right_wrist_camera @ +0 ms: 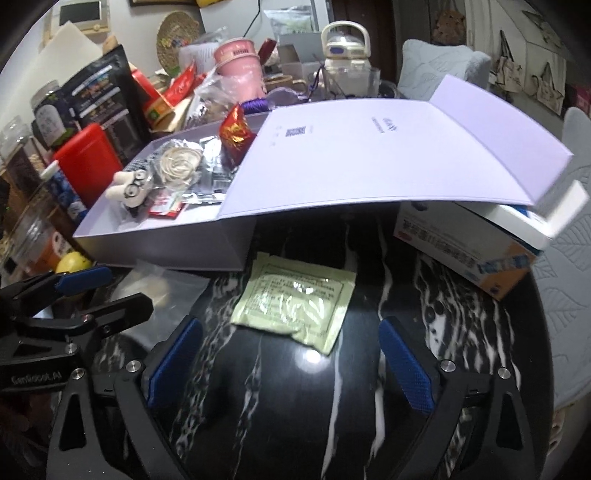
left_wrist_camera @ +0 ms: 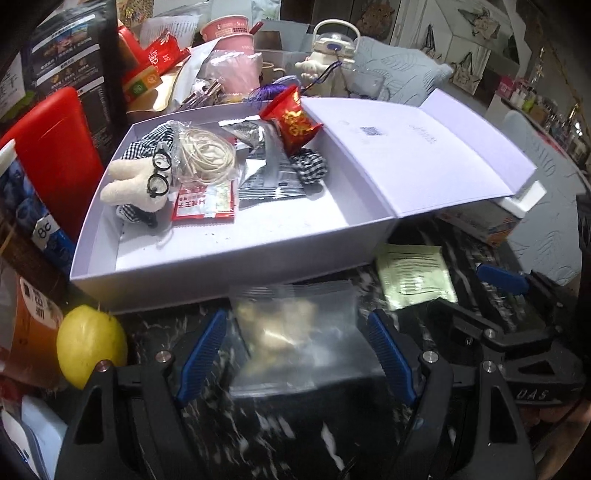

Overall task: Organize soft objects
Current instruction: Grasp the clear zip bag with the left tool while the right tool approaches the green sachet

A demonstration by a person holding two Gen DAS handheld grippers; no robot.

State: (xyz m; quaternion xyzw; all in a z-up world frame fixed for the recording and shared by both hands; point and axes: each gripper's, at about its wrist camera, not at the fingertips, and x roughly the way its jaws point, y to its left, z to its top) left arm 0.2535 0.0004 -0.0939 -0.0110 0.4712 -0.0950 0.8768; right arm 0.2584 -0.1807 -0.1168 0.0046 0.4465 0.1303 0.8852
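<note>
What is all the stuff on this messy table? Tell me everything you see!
open box: one, pale lilac, middle of table, lid folded open to the right
plush toy with glasses: one, cream, inside box at left
coil of cord: one, cream, in box
red snack packet: one, in box
silver foil packets: a few, in box
red pouch: one, gold print, at box's far edge
clear zip bag: one, on black marble table, between left gripper's pads
green sachet: one, pale green, ahead of right gripper
lemon: one, yellow, left of box
pink cup: one, behind box
left gripper: black, blue pads, open
right gripper: black, blue pads, open
</note>
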